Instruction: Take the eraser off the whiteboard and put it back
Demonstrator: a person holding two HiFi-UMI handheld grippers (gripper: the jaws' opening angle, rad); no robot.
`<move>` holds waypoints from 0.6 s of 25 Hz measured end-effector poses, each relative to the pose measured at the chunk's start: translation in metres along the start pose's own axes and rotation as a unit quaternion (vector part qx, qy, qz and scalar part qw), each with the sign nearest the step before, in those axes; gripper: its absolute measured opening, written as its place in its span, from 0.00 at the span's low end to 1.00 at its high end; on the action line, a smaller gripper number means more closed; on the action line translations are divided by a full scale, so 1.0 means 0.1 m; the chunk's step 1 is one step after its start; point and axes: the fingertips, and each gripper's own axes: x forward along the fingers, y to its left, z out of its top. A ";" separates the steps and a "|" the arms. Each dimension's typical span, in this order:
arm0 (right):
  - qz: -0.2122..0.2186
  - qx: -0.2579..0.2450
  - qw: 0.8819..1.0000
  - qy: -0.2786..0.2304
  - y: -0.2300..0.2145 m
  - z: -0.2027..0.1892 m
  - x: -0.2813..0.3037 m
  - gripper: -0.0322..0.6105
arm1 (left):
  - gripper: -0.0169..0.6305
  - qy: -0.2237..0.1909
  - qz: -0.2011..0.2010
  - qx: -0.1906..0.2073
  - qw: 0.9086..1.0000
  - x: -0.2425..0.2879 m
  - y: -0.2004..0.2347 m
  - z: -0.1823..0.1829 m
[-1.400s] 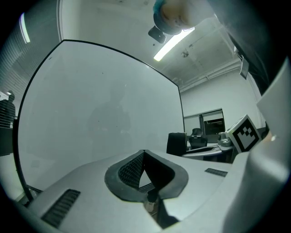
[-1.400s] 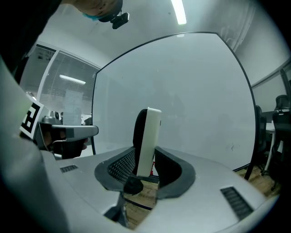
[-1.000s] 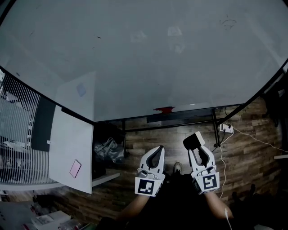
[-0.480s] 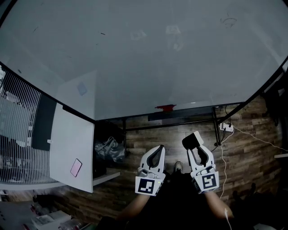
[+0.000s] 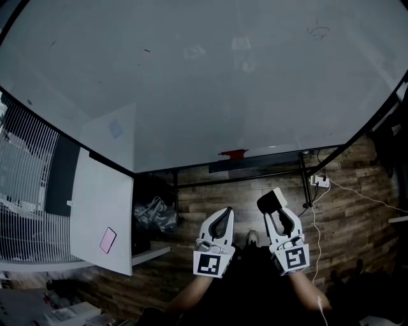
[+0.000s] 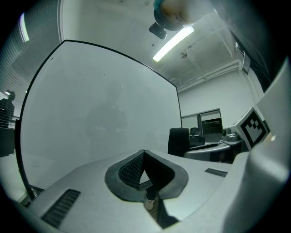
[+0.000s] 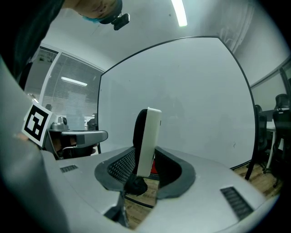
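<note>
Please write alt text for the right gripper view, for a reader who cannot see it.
The right gripper holds an eraser upright between its jaws, white casing on the right, black felt on the left. Behind it stands a large whiteboard.

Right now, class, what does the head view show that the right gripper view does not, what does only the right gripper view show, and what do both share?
Only the head view shows the pink card on the white panel, and the power strip. Only the right gripper view shows the ceiling light and a dark chair. Both show the whiteboard and the eraser clamped in the right gripper.
</note>
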 end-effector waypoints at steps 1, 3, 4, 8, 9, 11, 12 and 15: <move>0.000 0.000 1.000 0.000 0.01 0.00 -0.01 0.27 | 0.04 -0.001 0.001 -0.003 1.000 -0.01 0.00 0.00; 0.001 -0.001 1.000 -0.001 0.02 0.00 -0.02 0.27 | 0.04 -0.005 0.000 -0.009 1.000 -0.02 0.00 0.02; 0.001 0.000 1.000 -0.001 0.02 0.00 -0.02 0.27 | 0.04 -0.007 -0.002 -0.010 1.000 -0.03 -0.01 0.03; 0.003 0.000 1.000 0.001 0.03 -0.01 -0.01 0.27 | 0.04 -0.010 0.001 -0.007 1.000 -0.03 0.01 0.05; 0.004 0.000 1.000 0.001 0.03 -0.01 -0.01 0.27 | 0.04 -0.009 0.002 -0.008 1.000 -0.04 0.02 0.05; 0.007 0.000 1.000 -0.001 0.04 0.00 0.01 0.27 | 0.04 -0.010 0.007 -0.010 1.000 -0.05 0.04 0.05; 0.009 -0.001 1.000 -0.002 0.05 0.01 0.01 0.27 | 0.04 -0.012 0.008 -0.010 1.000 -0.05 0.05 0.05; 0.015 -0.001 1.000 -0.002 0.08 0.01 0.04 0.27 | 0.04 -0.015 0.013 -0.011 1.000 -0.07 0.09 0.07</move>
